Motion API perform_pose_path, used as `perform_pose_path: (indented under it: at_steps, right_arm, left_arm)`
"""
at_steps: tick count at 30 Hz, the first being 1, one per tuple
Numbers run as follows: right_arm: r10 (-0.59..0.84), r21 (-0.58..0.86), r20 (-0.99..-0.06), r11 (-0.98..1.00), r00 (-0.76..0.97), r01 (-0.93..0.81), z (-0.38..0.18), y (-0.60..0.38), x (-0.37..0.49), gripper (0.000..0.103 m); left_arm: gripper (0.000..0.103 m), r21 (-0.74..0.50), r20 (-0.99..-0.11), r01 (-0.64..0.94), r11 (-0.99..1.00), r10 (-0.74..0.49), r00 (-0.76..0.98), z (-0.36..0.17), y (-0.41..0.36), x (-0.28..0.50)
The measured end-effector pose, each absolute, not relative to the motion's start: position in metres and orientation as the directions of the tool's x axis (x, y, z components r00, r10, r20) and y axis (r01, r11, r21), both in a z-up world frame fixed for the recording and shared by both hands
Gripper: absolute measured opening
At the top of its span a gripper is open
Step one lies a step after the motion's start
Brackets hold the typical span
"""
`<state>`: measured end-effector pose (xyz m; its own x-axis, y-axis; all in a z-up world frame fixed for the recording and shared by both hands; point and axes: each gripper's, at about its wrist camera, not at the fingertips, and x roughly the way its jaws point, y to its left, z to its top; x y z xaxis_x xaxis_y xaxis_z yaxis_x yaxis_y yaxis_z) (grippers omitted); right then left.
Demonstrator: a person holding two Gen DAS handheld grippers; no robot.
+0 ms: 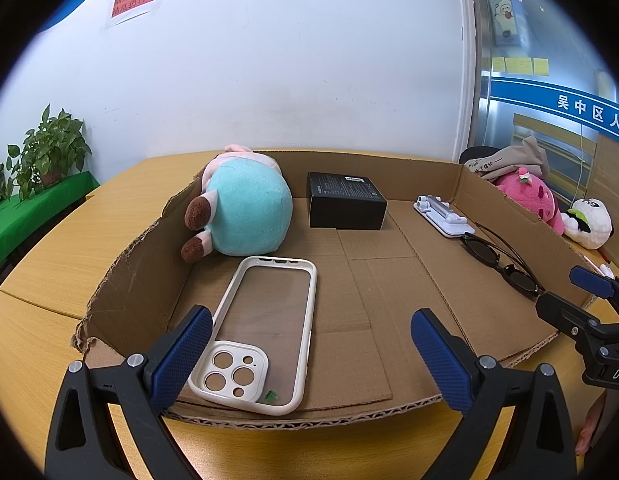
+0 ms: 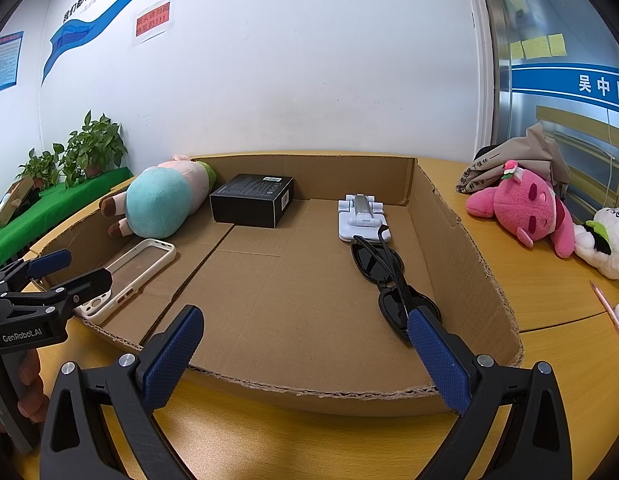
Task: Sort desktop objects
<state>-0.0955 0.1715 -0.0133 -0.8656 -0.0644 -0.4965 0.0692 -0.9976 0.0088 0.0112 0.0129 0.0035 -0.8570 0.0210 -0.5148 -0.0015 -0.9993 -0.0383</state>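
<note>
Holding: a shallow cardboard tray (image 2: 461, 248) on the wooden tabletop (image 2: 549, 292), already carrying five items. Along its left side we log a teal plush toy (image 1: 249, 212) lying against the wall and a clear phone case (image 1: 265, 328) with a cream rim, flat on the floor near the front edge. At the back stands a black box (image 1: 345, 200); to the right a white folding stand (image 2: 361, 216), and just in front of it a pair of dark sunglasses (image 2: 389, 280), one lens toward the front edge. Unsorted, outside the tray on the right of the tabletop: a pink plush (image 2: 525, 208), a white panda plush (image 2: 607, 240), a beige cloth bag behind them, and a slim pink item at the far right edge that we cannot identify. Left gripper (image 1: 311, 356): jaws released, nothing between them, poised over the front rim with the phone case just ahead. Right gripper (image 2: 305, 356): jaws likewise spread and empty, its right pad overlapping the near lens of the sunglasses in view. Handling note, as we judge it: the next pick is probably on the right, so we swing the right gripper clear of the tray wall, take the pink plush across its soft body, lift it above the rim, and set it in the bare middle of the tray away from the sunglasses.
</note>
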Motion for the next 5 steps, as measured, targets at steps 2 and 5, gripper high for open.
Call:
perform_pose_path:
  at_steps: [2, 5]
  right_arm:
    - [-0.065, 0.009, -0.496, -0.998, -0.866, 0.069, -0.0133, 0.1712, -0.0956, 0.103]
    - [-0.064, 0.009, -0.497, -0.998, -0.865, 0.069, -0.0133, 0.1711, -0.0957, 0.103]
  left_arm:
    - [0.099, -0.038, -0.515, -0.001, -0.999, 0.021, -0.857, 0.0035, 0.0127, 0.0108]
    - [0.1, -0.039, -0.516, 0.004, -0.999, 0.017, -0.856, 0.0037, 0.013, 0.0113]
